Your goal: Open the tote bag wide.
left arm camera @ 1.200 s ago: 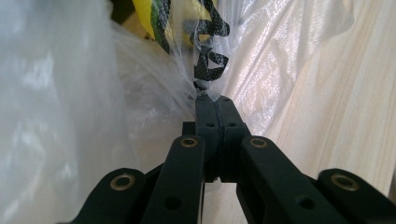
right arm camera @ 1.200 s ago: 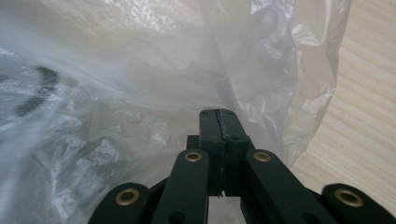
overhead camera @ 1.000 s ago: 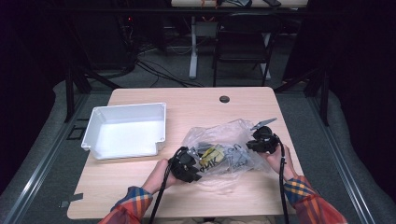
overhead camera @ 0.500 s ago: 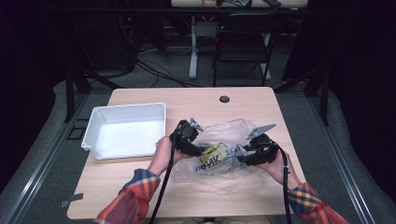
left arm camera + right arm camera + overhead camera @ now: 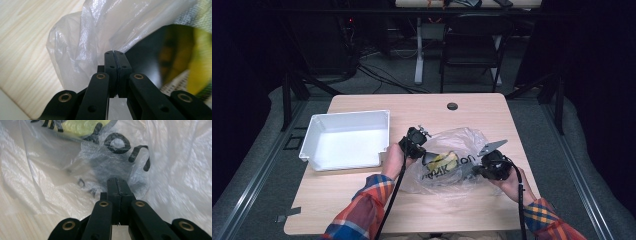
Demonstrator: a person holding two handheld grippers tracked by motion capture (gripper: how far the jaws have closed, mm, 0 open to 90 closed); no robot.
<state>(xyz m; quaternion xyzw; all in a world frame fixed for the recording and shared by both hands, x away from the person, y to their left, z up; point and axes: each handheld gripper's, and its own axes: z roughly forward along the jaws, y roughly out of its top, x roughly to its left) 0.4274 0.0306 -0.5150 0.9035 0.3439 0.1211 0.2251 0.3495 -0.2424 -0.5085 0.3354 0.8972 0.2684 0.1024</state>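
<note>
My left gripper (image 5: 424,150) and right gripper (image 5: 479,167) just clenched on plastic bag (image 5: 452,160), opposite edges; ready to pull mouth open.

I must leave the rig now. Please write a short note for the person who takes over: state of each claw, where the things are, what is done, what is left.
Left claw: jaws just closed; it stands at the left edge of the plastic bag. Whether film is pinched between the pads, I cannot tell.
Right claw: jaws just closed as well, against the bag's right side; a grip on the film is not clear.
The bag lies on the table, right of the white tray, with dark and yellow things inside.
Done: both claws at the bag.
Left, probably: open the bag and move its contents; the tray holds nothing yet.
</note>
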